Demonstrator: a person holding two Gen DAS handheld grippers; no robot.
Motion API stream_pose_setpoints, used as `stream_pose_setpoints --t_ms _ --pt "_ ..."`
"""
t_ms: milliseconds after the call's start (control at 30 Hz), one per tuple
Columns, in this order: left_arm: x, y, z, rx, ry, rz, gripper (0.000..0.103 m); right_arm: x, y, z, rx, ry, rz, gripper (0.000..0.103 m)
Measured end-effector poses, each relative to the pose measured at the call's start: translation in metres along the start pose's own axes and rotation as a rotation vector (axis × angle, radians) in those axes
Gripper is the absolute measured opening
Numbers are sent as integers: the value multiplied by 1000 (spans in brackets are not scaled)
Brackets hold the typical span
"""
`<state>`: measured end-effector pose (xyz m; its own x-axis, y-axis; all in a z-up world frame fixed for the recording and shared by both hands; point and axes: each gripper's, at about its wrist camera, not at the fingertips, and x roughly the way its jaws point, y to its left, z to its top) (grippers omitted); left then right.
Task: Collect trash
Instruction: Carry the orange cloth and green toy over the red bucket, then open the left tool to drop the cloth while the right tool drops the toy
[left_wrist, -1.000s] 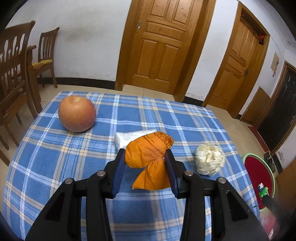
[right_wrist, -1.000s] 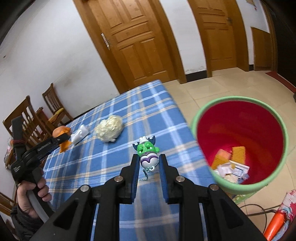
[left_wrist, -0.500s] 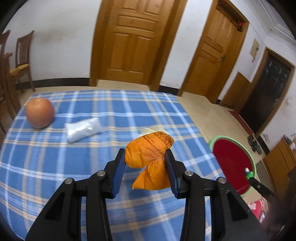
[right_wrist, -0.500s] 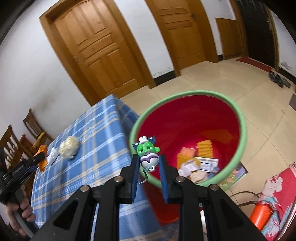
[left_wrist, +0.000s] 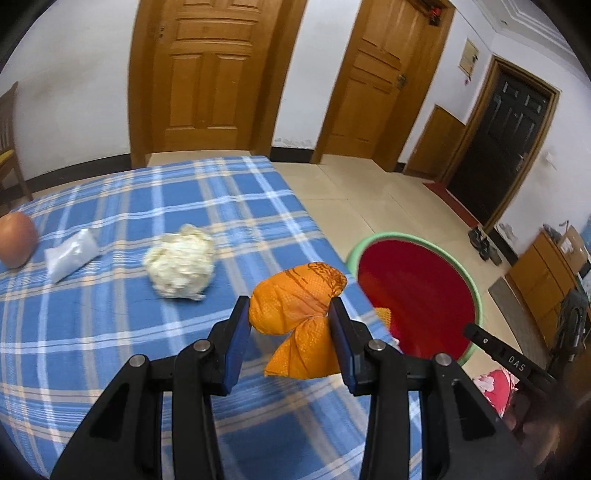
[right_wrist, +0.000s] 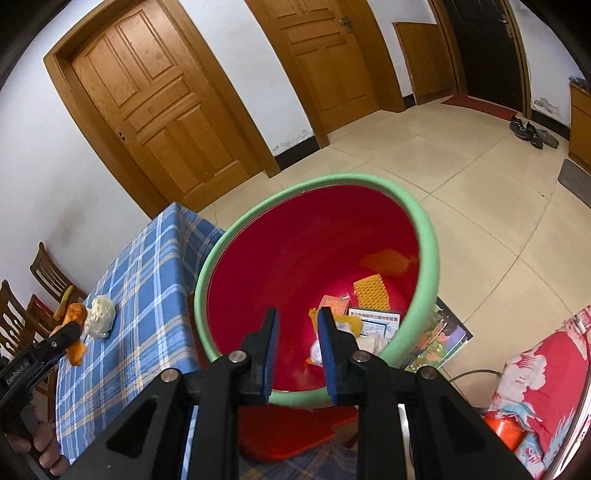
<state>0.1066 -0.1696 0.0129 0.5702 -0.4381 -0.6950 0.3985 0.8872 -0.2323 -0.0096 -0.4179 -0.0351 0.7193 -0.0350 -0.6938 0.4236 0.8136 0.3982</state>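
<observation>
Left claw (left_wrist: 290, 325) grips orange wrapper (left_wrist: 299, 306) | right claw (right_wrist: 297, 349) parted, empty

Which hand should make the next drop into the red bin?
Left. Its tool grips the orange wrapper near the table edge beside the red bin. The right tool hangs over the bin with nothing between its pads.

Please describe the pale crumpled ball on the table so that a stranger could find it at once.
Find the table with the blue plaid cloth. Near its middle, toward the red bin, lies a cream crumpled paper ball. It is rough and lumpy, unlike the smooth white packet and the round reddish apple beside it.
</observation>
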Motion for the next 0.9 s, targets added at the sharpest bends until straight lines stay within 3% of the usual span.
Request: stream_pose_setpoints --t_ms 433,733,900 --pt "42 -70 0 99 64 -44 42 -19 -14 1 22 -39 41 37" --pt "69 -108 1 178 98 -58 43 -18 -32 2 61 -33 47 40" --pt "70 -114 3 190 94 -54 54 -20 -39 3 74 -38 42 42"
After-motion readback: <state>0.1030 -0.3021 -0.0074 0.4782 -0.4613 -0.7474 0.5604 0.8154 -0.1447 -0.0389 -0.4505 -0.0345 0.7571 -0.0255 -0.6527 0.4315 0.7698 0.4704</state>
